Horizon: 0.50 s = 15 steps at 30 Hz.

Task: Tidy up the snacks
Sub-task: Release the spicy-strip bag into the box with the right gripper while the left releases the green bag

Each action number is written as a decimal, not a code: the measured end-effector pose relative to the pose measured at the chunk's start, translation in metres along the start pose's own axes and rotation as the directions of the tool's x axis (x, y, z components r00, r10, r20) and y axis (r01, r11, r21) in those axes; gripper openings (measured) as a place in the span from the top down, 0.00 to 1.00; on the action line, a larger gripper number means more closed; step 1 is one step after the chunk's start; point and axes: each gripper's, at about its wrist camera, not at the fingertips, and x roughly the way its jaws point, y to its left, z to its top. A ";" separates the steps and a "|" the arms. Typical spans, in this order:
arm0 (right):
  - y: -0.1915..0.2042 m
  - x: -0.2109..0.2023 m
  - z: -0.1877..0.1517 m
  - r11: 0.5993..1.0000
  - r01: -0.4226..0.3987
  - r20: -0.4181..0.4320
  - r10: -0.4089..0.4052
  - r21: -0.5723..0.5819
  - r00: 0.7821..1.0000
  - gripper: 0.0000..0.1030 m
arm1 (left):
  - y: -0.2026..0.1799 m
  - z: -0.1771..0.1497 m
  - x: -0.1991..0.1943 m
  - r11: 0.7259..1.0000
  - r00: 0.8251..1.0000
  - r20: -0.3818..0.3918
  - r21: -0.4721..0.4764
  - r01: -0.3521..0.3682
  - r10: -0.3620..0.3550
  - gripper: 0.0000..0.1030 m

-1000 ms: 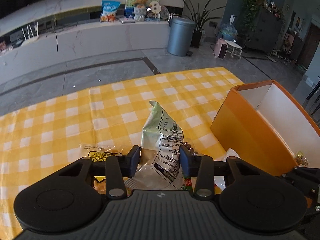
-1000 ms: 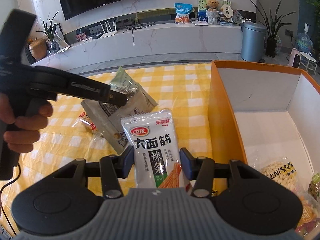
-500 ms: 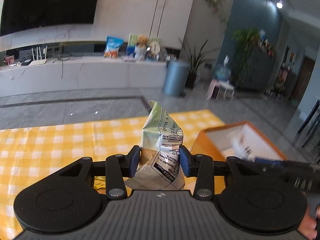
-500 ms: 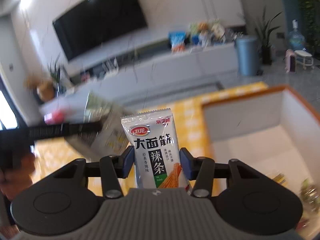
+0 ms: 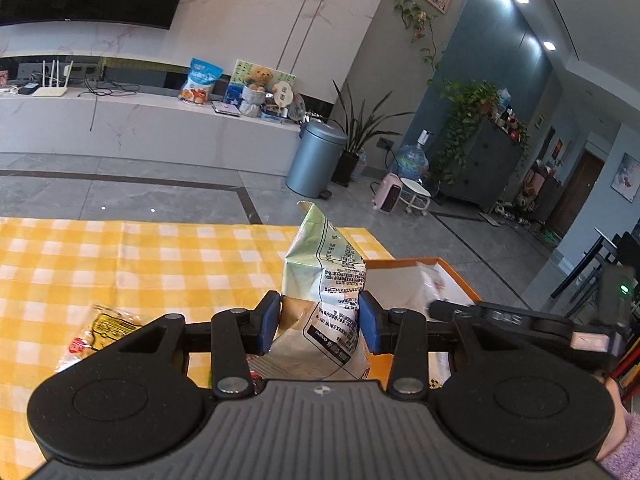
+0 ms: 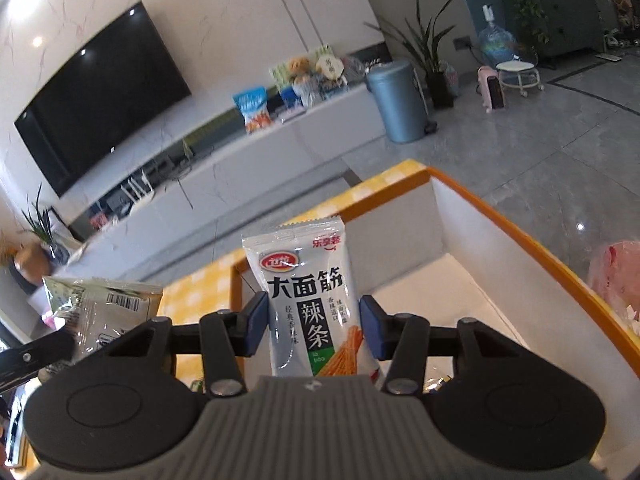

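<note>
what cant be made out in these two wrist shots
- Box floor: in the right wrist view the right gripper and its spicy strip packet cover most of the orange box.
- Pale green bag: its front print faces away in the left wrist view.
- Small packet on the tablecloth: partly behind the left gripper, label too small.

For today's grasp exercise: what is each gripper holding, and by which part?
Left gripper pinches the green-white snack bag near its lower end; right gripper the white latiao packet across its middle.

Two grippers up, each clamping one snack packet; one orange box (image 6: 520,236); one clear-wrapped snack (image 5: 100,330) on checkered cloth.
</note>
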 end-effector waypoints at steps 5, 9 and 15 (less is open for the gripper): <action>0.005 0.021 0.002 0.999 0.028 -0.050 -0.030 -0.037 0.998 0.53 | -0.005 -0.003 0.002 1.000 1.000 -0.008 0.005 0.005 -0.005 0.54; 0.010 0.036 -0.004 0.997 0.030 -0.101 -0.038 -0.075 0.994 0.53 | -0.010 -0.002 0.002 1.000 1.000 -0.001 0.014 0.007 -0.007 0.54; 0.009 0.045 -0.003 0.998 0.013 -0.112 -0.019 -0.054 0.994 0.48 | -0.026 -0.006 0.001 1.000 1.000 -0.005 0.025 0.002 -0.002 0.54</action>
